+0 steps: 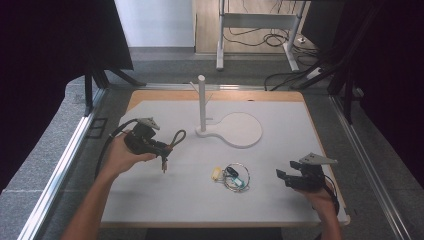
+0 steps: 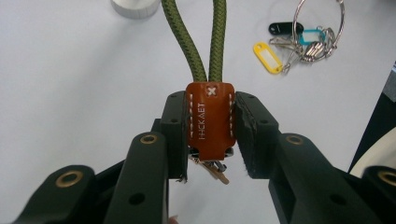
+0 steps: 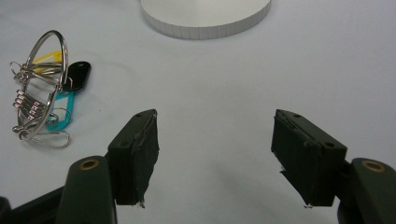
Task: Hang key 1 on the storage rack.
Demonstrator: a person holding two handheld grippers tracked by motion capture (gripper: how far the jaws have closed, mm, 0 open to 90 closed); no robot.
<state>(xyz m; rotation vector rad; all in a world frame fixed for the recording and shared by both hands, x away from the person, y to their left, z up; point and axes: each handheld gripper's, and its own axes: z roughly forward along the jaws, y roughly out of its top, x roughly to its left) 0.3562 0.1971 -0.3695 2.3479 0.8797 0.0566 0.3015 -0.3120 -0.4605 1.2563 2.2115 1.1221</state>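
- Brown leather tab (image 2: 210, 116) of the green cord keychain (image 1: 176, 138) is pinched between my left gripper (image 1: 161, 148) jaws, left of centre in the high view, its keys hanging clear of the white tabletop (image 1: 280, 190).
- Right gripper (image 1: 284, 176) jaws stand spread, nothing between them, lower right.
- Key bunch (image 1: 234, 176) lies at lower centre.

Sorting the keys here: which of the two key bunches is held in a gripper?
The one on the green cord loop, clamped by its brown leather tab in the left gripper. The ring bunch lies untouched on the table.
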